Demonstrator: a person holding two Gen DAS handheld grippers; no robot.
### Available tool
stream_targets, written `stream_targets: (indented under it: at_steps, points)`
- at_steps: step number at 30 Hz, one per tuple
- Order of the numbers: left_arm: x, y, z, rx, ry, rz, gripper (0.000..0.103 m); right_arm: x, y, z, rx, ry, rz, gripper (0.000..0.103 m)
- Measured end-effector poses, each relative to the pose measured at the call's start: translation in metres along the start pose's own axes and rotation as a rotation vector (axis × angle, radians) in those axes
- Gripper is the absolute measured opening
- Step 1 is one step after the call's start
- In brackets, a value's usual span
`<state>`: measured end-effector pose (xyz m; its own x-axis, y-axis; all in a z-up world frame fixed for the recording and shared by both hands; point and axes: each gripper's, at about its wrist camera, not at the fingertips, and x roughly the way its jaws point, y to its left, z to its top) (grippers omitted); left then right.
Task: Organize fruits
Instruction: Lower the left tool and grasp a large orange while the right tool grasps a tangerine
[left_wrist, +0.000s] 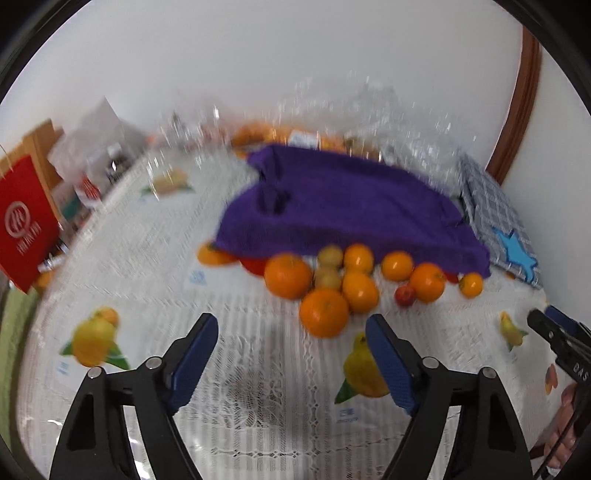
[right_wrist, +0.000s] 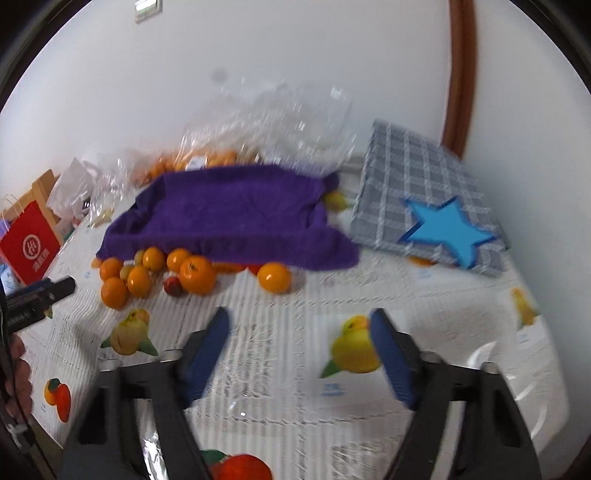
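Nothing sorted yet: fruits (left_wrist: 332, 284) lie loose by the near edge of the towel (left_wrist: 347, 206); left gripper (left_wrist: 291, 354) and right gripper (right_wrist: 301, 350) gape empty

We see a loose cluster of oranges (left_wrist: 324, 312) and smaller yellowish fruits (left_wrist: 330, 256) lying on the tablecloth. One small red fruit (left_wrist: 405, 295) sits among them, and several tuck under the purple towel's (left_wrist: 332, 206) front edge.

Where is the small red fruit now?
In the left wrist view the small red fruit lies on the table right of centre, just left of an orange, in front of the purple cloth.
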<state>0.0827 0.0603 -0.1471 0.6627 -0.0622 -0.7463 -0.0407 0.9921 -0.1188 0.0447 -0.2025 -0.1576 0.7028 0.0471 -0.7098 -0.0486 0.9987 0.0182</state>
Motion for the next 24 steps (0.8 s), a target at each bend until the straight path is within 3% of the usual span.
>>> stream_targets:
  at_steps: [10, 24]
  points:
    - [0.039, 0.000, -0.014, 0.013, 0.077, -0.025, 0.077, 0.050, 0.018, -0.002, -0.032, 0.058, 0.039, 0.066]
    - [0.051, -0.002, -0.009, 0.045, 0.041, -0.020, 0.079, 0.092, 0.018, 0.006, -0.047, 0.125, 0.057, 0.064]
